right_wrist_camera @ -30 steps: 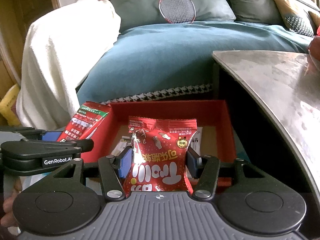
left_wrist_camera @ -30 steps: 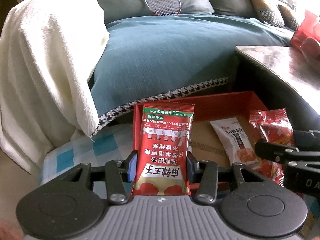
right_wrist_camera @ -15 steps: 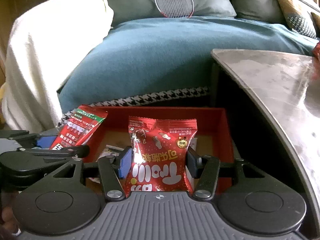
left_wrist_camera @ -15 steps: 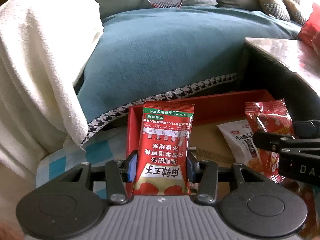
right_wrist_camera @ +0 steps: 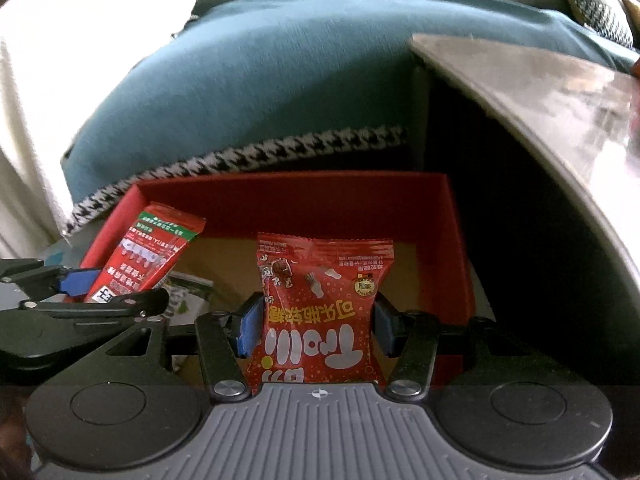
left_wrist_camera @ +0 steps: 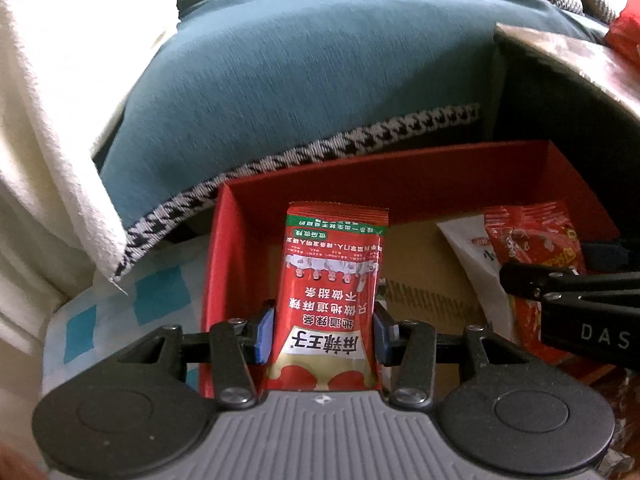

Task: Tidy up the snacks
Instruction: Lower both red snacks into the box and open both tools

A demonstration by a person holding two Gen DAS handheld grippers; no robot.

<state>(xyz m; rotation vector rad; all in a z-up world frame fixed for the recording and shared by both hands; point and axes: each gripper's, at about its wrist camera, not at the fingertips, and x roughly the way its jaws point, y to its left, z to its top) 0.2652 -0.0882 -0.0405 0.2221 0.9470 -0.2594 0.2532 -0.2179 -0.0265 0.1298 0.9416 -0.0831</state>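
Observation:
My left gripper [left_wrist_camera: 325,330] is shut on a tall red snack packet with a green top band [left_wrist_camera: 334,280] and holds it upright over the left end of a red cardboard box [left_wrist_camera: 400,178]. My right gripper [right_wrist_camera: 316,322] is shut on a red candy bag [right_wrist_camera: 320,304] and holds it over the middle of the same box [right_wrist_camera: 304,200]. Each view shows the other gripper and its packet: the candy bag [left_wrist_camera: 532,240] at the right, the tall packet [right_wrist_camera: 148,250] at the left. A white snack packet [left_wrist_camera: 472,248] lies inside the box.
The box sits on the floor against a teal sofa [left_wrist_camera: 320,72] with a houndstooth trim. A white blanket [left_wrist_camera: 52,120] hangs at the left. A dark table [right_wrist_camera: 552,92] juts in at the right, beside the box. A blue-checked mat [left_wrist_camera: 128,308] lies left of the box.
Both grippers have moved forward and lower with their packets, so the box now lies right under them. Both stay shut on their packets.

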